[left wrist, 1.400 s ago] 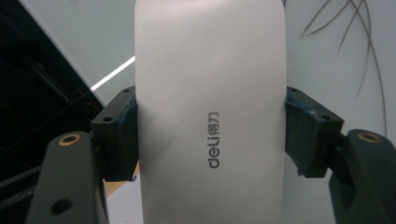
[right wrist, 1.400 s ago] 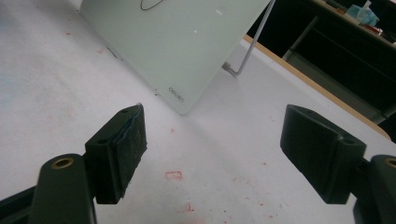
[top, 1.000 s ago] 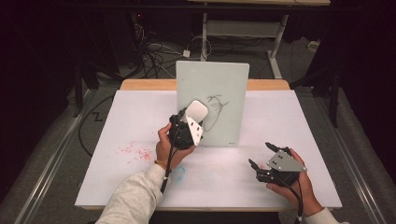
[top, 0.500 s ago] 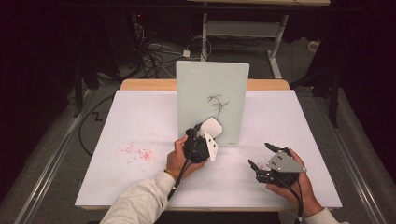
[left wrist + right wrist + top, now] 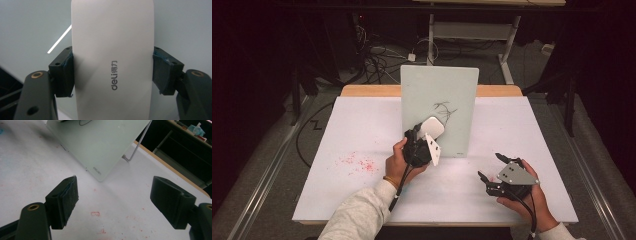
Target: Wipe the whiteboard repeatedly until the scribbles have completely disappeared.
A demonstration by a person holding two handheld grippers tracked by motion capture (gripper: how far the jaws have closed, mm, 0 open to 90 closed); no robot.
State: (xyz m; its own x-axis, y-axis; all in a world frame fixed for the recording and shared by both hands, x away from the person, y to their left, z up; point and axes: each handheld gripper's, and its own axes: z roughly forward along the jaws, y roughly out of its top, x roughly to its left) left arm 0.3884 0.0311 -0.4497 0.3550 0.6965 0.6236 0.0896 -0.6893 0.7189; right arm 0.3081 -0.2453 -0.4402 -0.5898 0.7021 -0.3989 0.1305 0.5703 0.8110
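Now the left gripper (image 5: 428, 134) is clenched on a white eraser (image 5: 432, 127) — its two pads (image 5: 65, 72) press against the long sides of it, and the word "deli" is printed on the eraser. The eraser is held against the lower part of the pale glass board (image 5: 439, 85), just under some dark scribbles (image 5: 443, 109). This board stands upright on the white table (image 5: 337, 130). The right gripper (image 5: 492, 167) rests low over the table near the person's side, well apart from the board — its jaws are spread wide and hold nothing. Some red specks (image 5: 357, 162) lie on the table at the left.
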